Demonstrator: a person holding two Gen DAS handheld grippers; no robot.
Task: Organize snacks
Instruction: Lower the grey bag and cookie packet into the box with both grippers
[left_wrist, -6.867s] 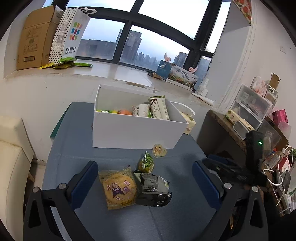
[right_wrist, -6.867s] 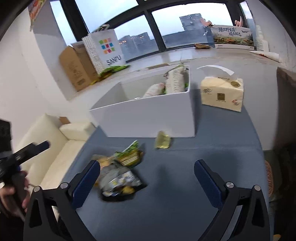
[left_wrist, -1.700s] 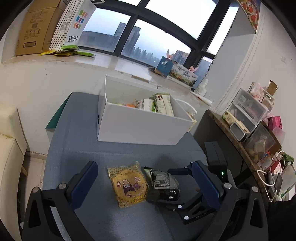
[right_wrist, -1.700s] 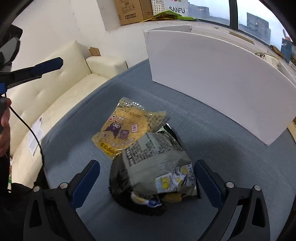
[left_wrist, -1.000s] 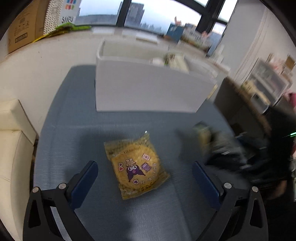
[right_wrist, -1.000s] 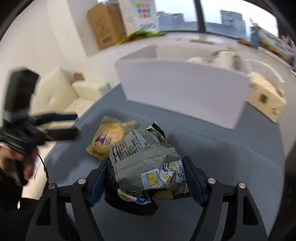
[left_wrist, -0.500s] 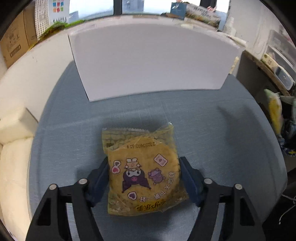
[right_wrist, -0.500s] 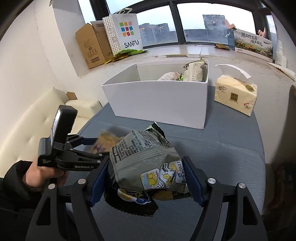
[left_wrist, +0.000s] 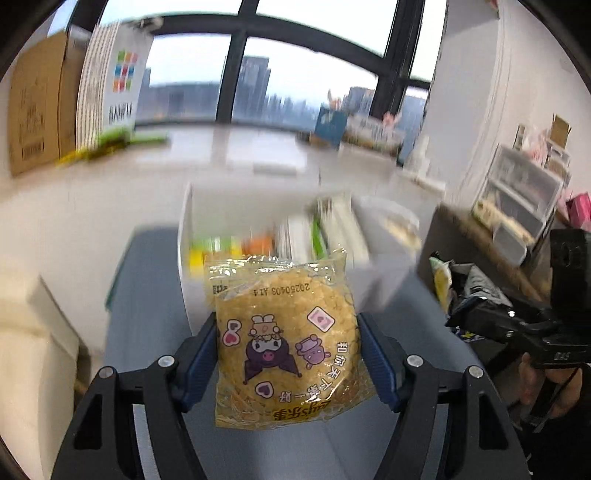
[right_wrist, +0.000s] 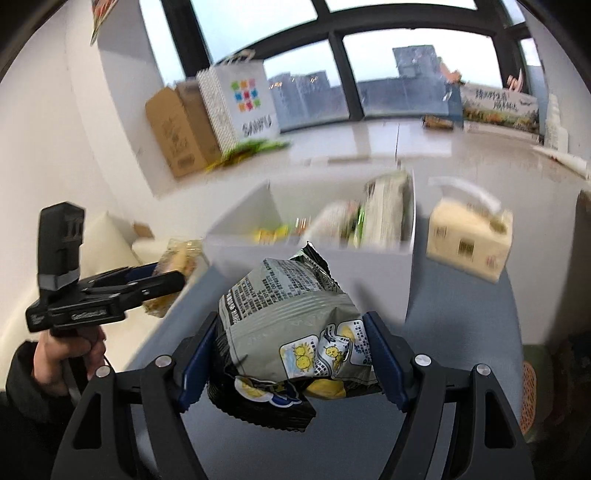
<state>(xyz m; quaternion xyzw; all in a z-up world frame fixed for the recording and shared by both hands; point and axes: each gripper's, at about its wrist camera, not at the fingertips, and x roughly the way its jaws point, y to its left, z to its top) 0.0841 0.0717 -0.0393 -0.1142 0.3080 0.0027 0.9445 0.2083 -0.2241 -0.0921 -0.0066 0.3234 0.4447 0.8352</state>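
- Left gripper (left_wrist: 286, 360): clamped on the yellow cartoon pack (left_wrist: 286, 339), one blue pad on each side edge. Pack is off the blue table (left_wrist: 147, 295), face toward the camera, print upside down.
- Handling, yellow pack: thin clear film over a flat round cake or wafer of crisp grains. Judged light, fairly stiff across the disc, brittle if squeezed hard. Film looks slick; side-edge hold across the widest part seems the right place, light pressure only.
- Right gripper (right_wrist: 291, 360): closed around the grey-green puffed bag (right_wrist: 291, 332), pads pressed into both flanks. Bag also clear of the table, top seal pointing toward the box.
- Handling, puffed bag: air-filled, soft, very light, creases where the pads bite. Contents probably fragile chips. Grip at mid-body deforms it; a hard squeeze risks popping or crushing. Glossy foil may slide.
- Left gripper and the person's hand (right_wrist: 70, 354) show at left of the right view, level with the bag.
- Beyond both: white box (right_wrist: 314, 254) on the table, open top, several snacks already inside, detail blurred. Likely drop point for both packs.
- Tissue pack (right_wrist: 469, 236) sits beside the box, right side.
- Far: windowsill with cardboard carton (right_wrist: 177, 133) and paper bag (right_wrist: 240, 103).
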